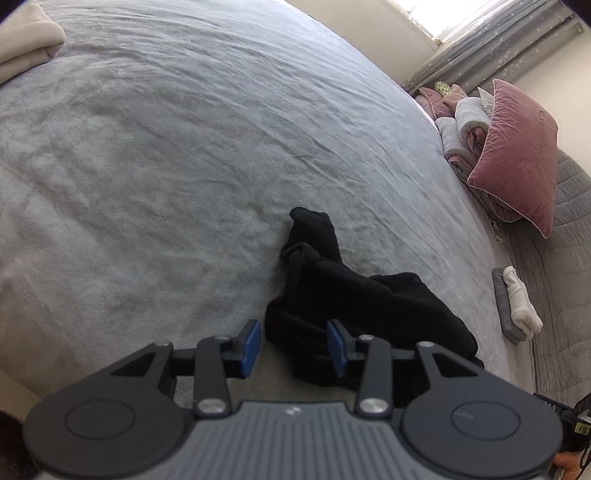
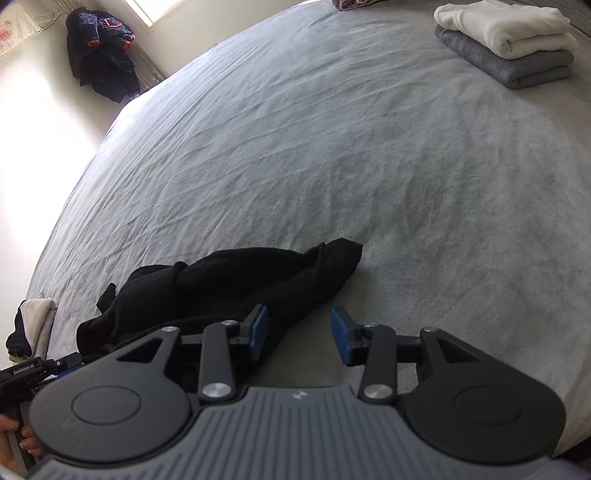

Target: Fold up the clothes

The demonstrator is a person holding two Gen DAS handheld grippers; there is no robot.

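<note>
Garment: a black garment (image 1: pixel 354 295) lies crumpled on the grey bed cover (image 1: pixel 166 166), in the lower middle of the left wrist view and the lower left of the right wrist view (image 2: pixel 221 291). It is not yet spread flat.

Left gripper: the left gripper (image 1: pixel 295 345) is released, its jaws apart; black cloth shows between the blue pads, but they do not press on it.

Right gripper: the right gripper (image 2: pixel 300 334) is also released, and hangs over the right end of the garment; its left pad is just beside the cloth.

Step in hand: I judge it is to take two edges of the garment and spread it. To do it well, each gripper should pinch only one layer at a clear corner, then both pull apart evenly so the cloth lies smooth.

Finished pile: a folded white garment (image 2: pixel 502 26) lies on a folded grey one (image 2: pixel 517 64), upper right of the right wrist view.

Containers: no basket or box is visible.

Surroundings: a pink cushion (image 1: pixel 517 155) at the right edge of the left wrist view.
</note>
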